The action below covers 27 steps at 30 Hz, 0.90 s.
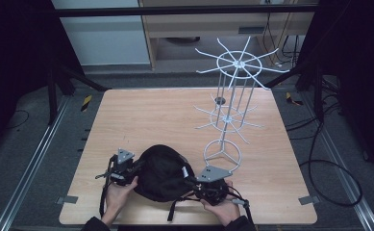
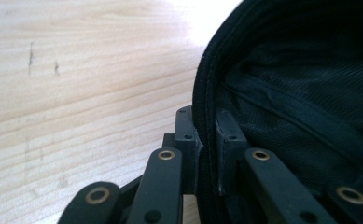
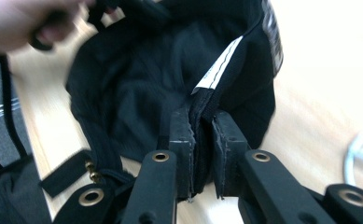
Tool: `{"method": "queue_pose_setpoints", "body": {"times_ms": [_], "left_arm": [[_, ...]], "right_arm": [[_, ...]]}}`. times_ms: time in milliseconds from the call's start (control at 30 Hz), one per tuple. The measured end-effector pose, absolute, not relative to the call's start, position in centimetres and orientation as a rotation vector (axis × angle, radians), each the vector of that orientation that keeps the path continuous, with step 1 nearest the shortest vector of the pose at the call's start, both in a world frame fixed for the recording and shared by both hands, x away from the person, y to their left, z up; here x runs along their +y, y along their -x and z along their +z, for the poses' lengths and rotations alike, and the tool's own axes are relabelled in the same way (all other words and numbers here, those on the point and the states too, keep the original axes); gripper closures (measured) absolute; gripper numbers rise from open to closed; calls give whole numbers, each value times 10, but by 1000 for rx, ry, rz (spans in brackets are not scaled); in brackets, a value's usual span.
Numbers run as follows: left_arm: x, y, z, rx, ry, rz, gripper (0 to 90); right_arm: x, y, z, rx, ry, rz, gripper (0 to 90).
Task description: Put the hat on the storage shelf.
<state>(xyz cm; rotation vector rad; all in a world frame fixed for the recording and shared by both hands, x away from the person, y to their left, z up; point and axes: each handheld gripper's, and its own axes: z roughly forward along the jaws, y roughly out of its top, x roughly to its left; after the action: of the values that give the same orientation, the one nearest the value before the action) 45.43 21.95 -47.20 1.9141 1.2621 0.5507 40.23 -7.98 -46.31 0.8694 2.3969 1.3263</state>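
A black cap (image 1: pixel 161 171) lies upside down near the front edge of the wooden table (image 1: pixel 151 115), with a white label (image 3: pixel 219 67) sewn inside its band. My left gripper (image 1: pixel 135 167) is shut on the cap's left rim; in the left gripper view the black seam (image 2: pixel 207 140) is pinched between the two pads. My right gripper (image 1: pixel 190 182) is shut on the cap's right rim, where the band (image 3: pixel 201 135) sits squeezed between the pads just below the label. A black strap with a brass buckle (image 3: pixel 93 175) hangs from the cap's back.
A white wire display rack (image 1: pixel 232 91) with two tiers of radiating hooks stands on a ring base (image 1: pixel 221 153) on the right half of the table, just behind my right gripper. A small dark round spot (image 1: pixel 219 100) marks the far tabletop. Black cables trail across the floor at the right.
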Motion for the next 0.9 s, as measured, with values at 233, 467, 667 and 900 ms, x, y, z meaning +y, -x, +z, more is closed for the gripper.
{"method": "queue_pose_setpoints", "body": {"times_ms": [233,467,667,900], "left_arm": [[219,-447,-463,1166,-1893,598,825],[224,-441,-456,1114,-1868,639,826],[222,-435,-453,1060,-1872,639,826],[217,-432,-454,1008,-1901,620,790]], "right_arm": [[-83,-409,-470,2414,-967,1288,661],[-89,-418,-455,2315,-1004,1344,462],[-85,-436,-455,2284,-1061,1313,469],[-80,-443,-465,2272,-1123,1219,773]]}}
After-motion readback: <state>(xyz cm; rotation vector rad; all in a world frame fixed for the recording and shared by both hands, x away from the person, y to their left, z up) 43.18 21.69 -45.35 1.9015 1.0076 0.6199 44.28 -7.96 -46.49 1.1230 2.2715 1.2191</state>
